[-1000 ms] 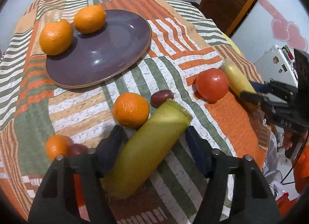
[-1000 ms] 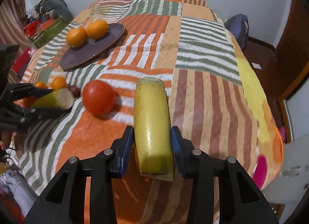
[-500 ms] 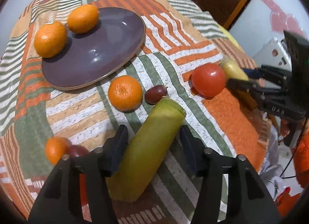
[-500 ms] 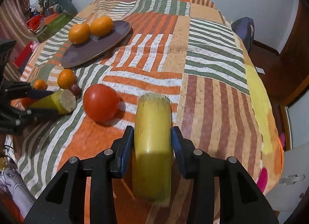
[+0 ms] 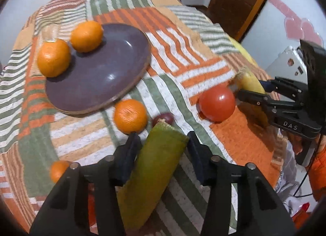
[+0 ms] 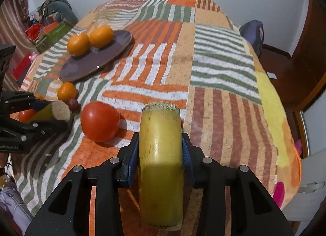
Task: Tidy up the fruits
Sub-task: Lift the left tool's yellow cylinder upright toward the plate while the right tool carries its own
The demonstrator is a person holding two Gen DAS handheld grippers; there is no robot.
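Both grippers are at the pick-up step. The right gripper is clamped on a yellow stalk, pads pressing both sides. The left gripper straddles a green stalk; its jaws stand a little wider than the stalk, so I cannot tell whether it grips yet. The plate sits at ten o'clock from the left gripper, with two oranges on its far rim. A tomato lies at two o'clock (beside the right gripper). Next, I judge, the left must close firmly, then both carry towards the plate, clearing the loose orange.
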